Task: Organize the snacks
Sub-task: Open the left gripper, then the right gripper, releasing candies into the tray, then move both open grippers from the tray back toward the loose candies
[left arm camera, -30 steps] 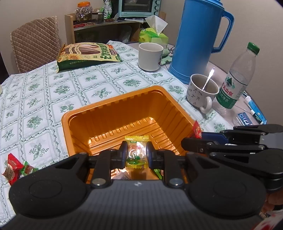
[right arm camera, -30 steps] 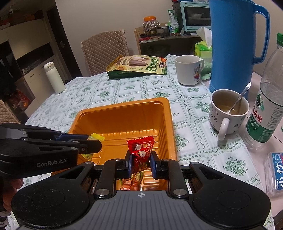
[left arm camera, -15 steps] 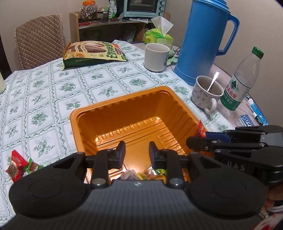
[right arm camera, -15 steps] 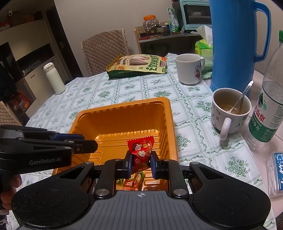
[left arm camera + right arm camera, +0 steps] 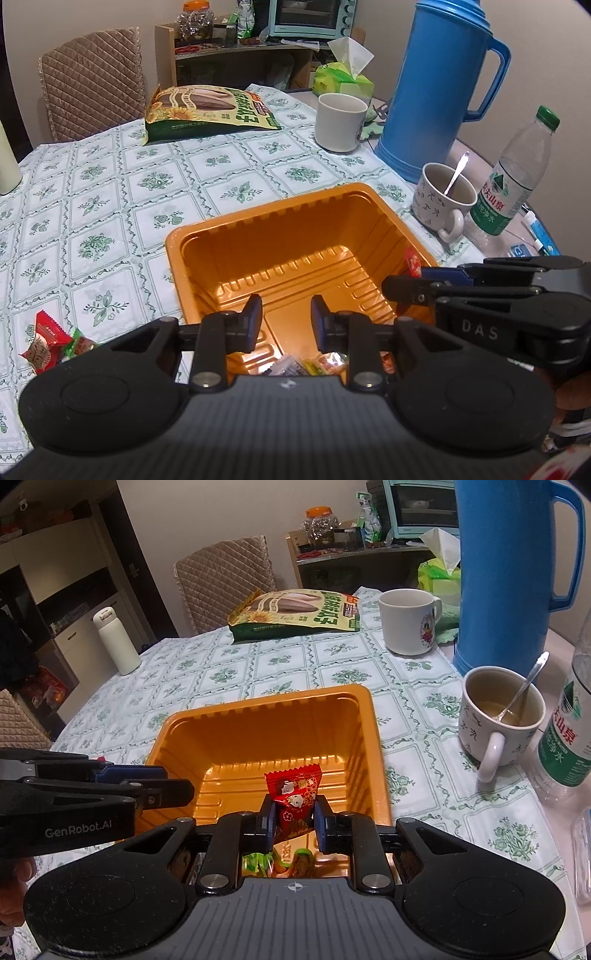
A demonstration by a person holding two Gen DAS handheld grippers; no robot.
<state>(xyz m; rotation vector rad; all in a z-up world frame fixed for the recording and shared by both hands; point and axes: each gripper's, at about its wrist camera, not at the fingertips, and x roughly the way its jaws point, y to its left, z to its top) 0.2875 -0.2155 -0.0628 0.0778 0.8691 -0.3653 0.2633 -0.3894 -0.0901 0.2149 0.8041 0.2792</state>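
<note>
Right gripper (image 5: 294,818) is clamped on a red candy packet (image 5: 294,794), held upright over the near end of the orange tray (image 5: 258,709). Left gripper (image 5: 285,319) is parted w/ nothing between its fingers; its jaws have just been opening, and it hangs over the tray's near-left part. More wrapped candies (image 5: 317,363) lie in the tray's near end, partly hidden by the gripper bodies. Two loose candies, red + green (image 5: 55,341), sit on the tablecloth (image 5: 110,192) left of the tray.

Around: sunflower-seed bag (image 5: 210,110) far left-centre, plain white mug (image 5: 341,122) far centre, blue thermos jug (image 5: 443,85) far right. Patterned mug w/ spoon (image 5: 500,716) stands just right of the tray, water bottle (image 5: 517,184) beside it. White flask (image 5: 114,640) at far left edge of table. Quilted chair (image 5: 225,579), green tissue pack (image 5: 343,77) + shelf w/ toaster oven (image 5: 310,18) behind. Each gripper crowds the other's side over the tray.
</note>
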